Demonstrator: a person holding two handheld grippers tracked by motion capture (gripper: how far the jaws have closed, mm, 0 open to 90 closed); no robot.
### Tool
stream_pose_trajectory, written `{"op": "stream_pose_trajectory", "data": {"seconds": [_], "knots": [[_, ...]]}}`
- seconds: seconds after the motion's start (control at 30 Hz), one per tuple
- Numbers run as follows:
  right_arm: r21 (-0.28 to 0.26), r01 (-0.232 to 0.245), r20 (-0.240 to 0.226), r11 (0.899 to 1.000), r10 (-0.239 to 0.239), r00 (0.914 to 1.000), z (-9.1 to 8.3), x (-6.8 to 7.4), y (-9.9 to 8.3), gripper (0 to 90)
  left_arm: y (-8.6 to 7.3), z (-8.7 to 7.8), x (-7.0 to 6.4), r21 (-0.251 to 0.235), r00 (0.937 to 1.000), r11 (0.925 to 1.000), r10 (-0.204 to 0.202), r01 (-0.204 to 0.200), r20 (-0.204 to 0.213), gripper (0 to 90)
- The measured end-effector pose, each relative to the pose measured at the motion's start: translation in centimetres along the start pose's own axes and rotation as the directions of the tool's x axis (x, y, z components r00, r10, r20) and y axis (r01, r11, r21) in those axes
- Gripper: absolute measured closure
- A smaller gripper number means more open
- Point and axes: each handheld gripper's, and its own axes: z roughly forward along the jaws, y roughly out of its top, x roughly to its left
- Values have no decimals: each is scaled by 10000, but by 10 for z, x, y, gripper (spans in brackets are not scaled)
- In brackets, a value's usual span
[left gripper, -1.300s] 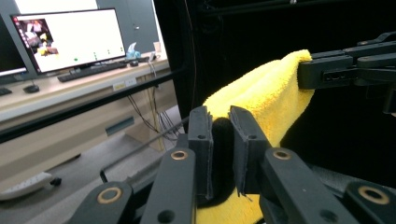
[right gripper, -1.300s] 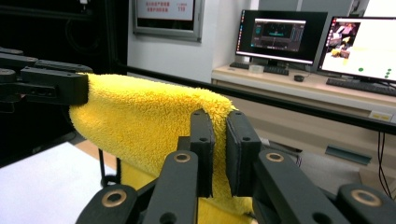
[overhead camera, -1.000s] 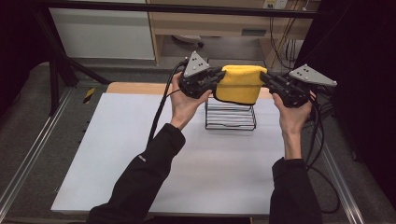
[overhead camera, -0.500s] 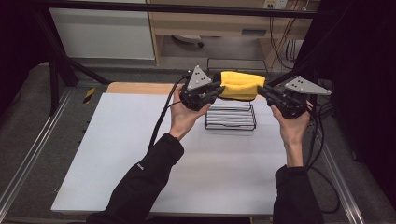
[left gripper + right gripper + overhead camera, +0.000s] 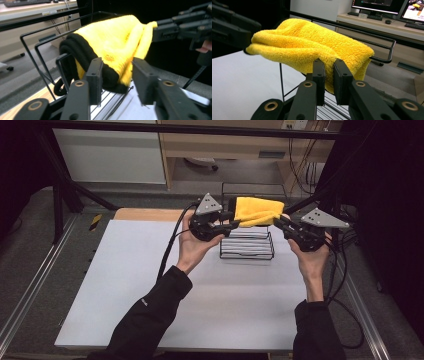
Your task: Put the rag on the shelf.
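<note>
A person at a white table [image 5: 125,285] works 2 hand-held grippers on a yellow towel [image 5: 256,211] draped over the top bar of a black wire rack [image 5: 248,244], which stands toward 12 o'clock on the tabletop. In the high view, the left gripper [image 5: 235,219] meets the towel from 9 o'clock and the right gripper [image 5: 278,220] meets it from 3 o'clock, both raised above the table at the rack's top. The left gripper view shows that gripper's jaws set wide, standing to either side of the towel's black-trimmed edge [image 5: 82,57] without pressing it; the cloth hangs just beyond them, over the rack's wires. The right gripper view shows its jaws drawn narrow, pinching a fold of the yellow pile between them at the towel's lower edge. The towel bunches along the bar, one end sagging toward the left gripper. A wooden strip [image 5: 150,214] borders the table at 12 o'clock.
</note>
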Motion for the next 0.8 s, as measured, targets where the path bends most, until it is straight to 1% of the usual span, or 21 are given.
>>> {"op": "stream_pose_trajectory", "data": {"seconds": [0.07, 0.13, 0.2, 0.3, 0.33, 0.4, 0.5, 0.57, 0.67, 0.77, 0.8], "knots": [[43, 100, 19, 9999, -100, 9999, 1, 1, -1, 808, 2, -3, 2, -13, 9999, 10000, -89, 89, -103, 572], [47, 119, -6, 9999, -119, 9999, 1, 0, -2, 805, 1, -1, 5, 238, 9992, 9993, -290, 297, -279, 554], [62, 119, -12, 9999, -118, 9999, 1, 0, -3, 802, -2, 3, 7, 467, 9983, 9979, -437, 455, -396, 541], [143, 198, -8, 9997, -198, 9998, 0, 0, -5, 793, -8, 14, 11, 645, 9949, 9931, -965, 983, -303, 509], [162, 232, -12, 9996, -232, 9997, 0, 0, -5, 788, -10, 17, 12, 702, 9943, 9920, -1032, 1050, -283, 504], [180, 194, -32, 9996, -194, 9998, 0, -1, -7, 774, -13, 23, 13, 825, 9939, 9907, -1063, 1083, -280, 511], [354, 155, -43, 9993, -154, 9999, -1, -1, -8, 727, -15, 27, 13, 990, 9947, 9901, -964, 996, -359, 562], [409, 41, -68, 9992, -38, 10000, -3, -1, -10, 664, -16, 28, 13, 996, 9948, 9903, -931, 968, -409, 593], [399, -292, -117, 9988, 297, 9995, -6, -2, -11, 551, -18, 28, 14, 985, 9951, 9909, -881, 921, -445, 621], [373, -534, -33, 9979, 536, 9986, -8, -1, -12, 460, -19, 28, 15, 1049, 9957, 9911, -767, 819, -527, 645], [410, -592, -1, 9974, 593, 9982, -8, -1, -12, 442, -20, 28, 15, 1055, 9957, 9912, -748, 803, -550, 652]]}}
